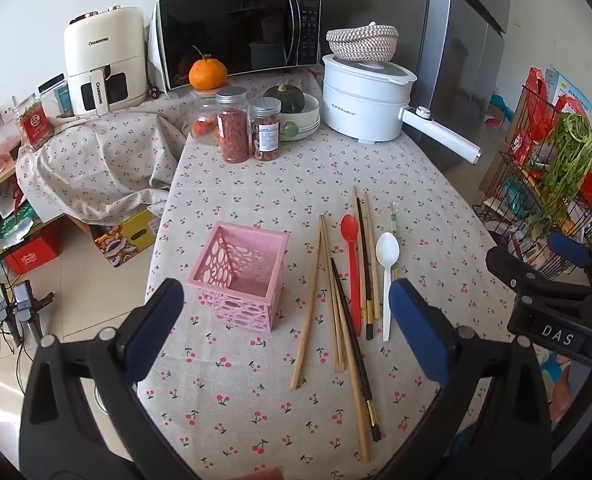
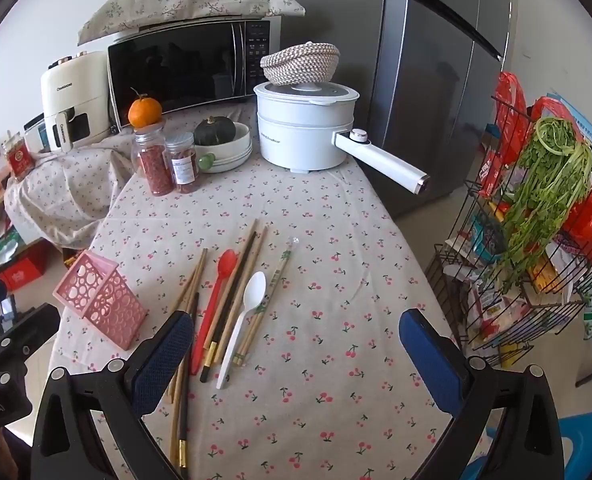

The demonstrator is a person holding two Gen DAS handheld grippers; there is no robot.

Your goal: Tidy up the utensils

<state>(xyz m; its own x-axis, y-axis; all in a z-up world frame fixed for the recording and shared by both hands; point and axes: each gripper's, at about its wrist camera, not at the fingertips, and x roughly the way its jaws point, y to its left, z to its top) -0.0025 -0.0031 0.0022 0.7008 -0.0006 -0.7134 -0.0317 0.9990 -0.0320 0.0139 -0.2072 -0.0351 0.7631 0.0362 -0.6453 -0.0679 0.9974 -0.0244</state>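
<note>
A pink perforated square holder stands empty on the cherry-print tablecloth; it also shows in the right wrist view. To its right lie several wooden and dark chopsticks, a red spoon, a white spoon and a wrapped pair of chopsticks. The red spoon and white spoon show in the right wrist view too. My left gripper is open and empty, above the table near the holder. My right gripper is open and empty, just right of the utensils.
At the table's far end stand two jars, an orange, a squash in a bowl, a white electric pot and a microwave. A wire rack with greens stands right of the table.
</note>
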